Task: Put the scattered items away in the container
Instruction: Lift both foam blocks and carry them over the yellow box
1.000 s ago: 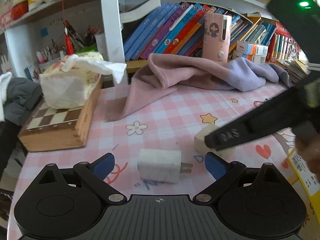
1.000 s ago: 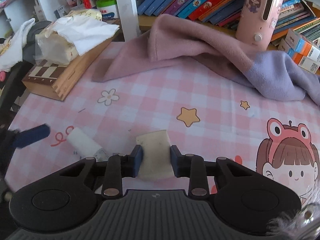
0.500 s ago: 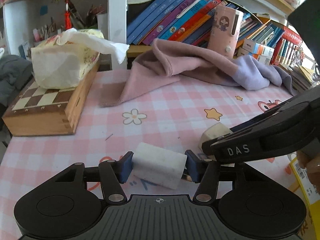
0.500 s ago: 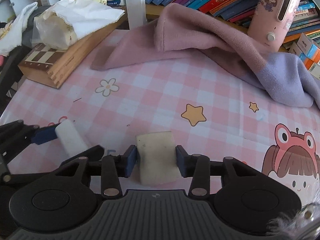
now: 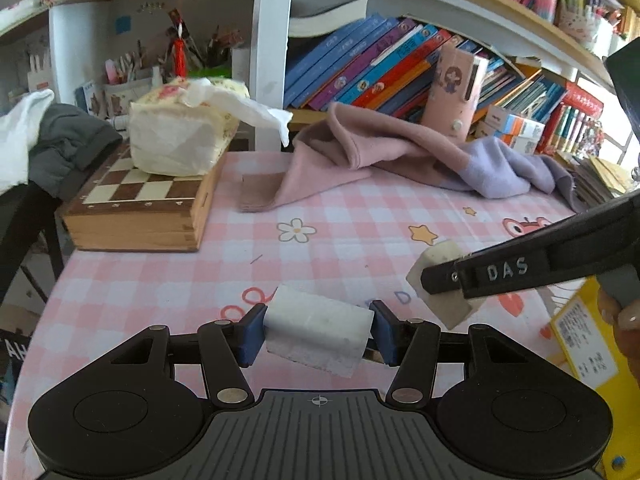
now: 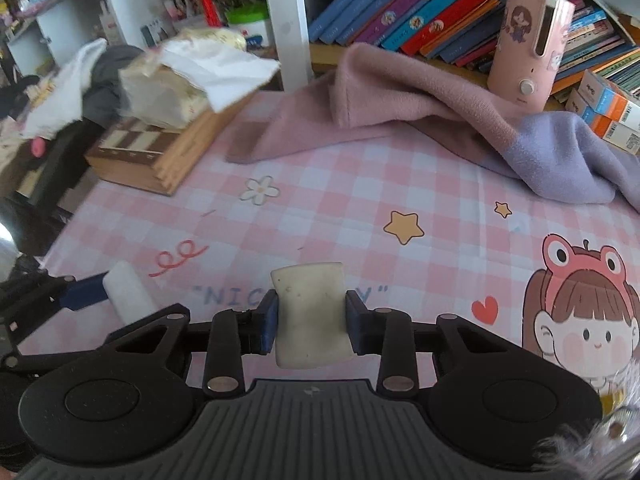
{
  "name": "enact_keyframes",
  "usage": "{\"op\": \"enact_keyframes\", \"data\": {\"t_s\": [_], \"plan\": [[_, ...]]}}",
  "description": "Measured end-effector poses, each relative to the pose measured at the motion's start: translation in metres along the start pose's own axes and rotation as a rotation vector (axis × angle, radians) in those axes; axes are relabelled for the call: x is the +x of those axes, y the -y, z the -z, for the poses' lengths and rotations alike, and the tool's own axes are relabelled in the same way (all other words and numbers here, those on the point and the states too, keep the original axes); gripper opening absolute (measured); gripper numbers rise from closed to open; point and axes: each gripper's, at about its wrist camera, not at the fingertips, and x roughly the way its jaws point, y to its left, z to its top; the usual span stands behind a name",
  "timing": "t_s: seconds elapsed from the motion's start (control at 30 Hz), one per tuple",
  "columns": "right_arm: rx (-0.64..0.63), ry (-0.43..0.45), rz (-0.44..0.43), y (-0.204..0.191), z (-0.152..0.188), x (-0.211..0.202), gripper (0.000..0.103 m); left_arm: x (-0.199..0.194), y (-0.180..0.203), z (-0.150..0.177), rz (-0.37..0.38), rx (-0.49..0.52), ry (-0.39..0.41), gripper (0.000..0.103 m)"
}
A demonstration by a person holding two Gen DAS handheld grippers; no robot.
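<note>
Two hand-held grippers, each clamped on one item: left (image 5: pixel 318 334) grips a white charger (image 5: pixel 316 330); right (image 6: pixel 311 322) an eraser (image 6: pixel 310 314).

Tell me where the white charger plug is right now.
The white charger plug is clamped between the left gripper's blue pads, low centre in the left wrist view, above the pink checked tablecloth, with the right gripper's cream block just to its right.

You see two grippers: left gripper (image 5: pixel 318 330) and right gripper (image 6: pixel 311 322). Each grips one block: one white charger (image 5: pixel 316 330), one cream block (image 6: pixel 310 314). On the tabletop (image 6: pixel 360 200): one chessboard box (image 5: pixel 140 208), one tissue pack (image 5: pixel 180 136), one pink-and-lilac cloth (image 5: pixel 384 156), one pink case (image 5: pixel 456 88).
</note>
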Motion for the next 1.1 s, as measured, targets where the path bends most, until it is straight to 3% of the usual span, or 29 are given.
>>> {"op": "enact_keyframes", "data": {"t_s": [0.63, 1.1], "plan": [[0.010, 0.119, -0.031, -0.044, 0.070, -0.099, 0.032, -0.111, 0.008, 0.034, 0.082, 0.028, 0.082, 0.054], [0.030, 0.117, -0.045, -0.073, 0.153, -0.162, 0.032, -0.185, 0.010, 0.091, 0.159, 0.006, 0.046, 0.054]]}}
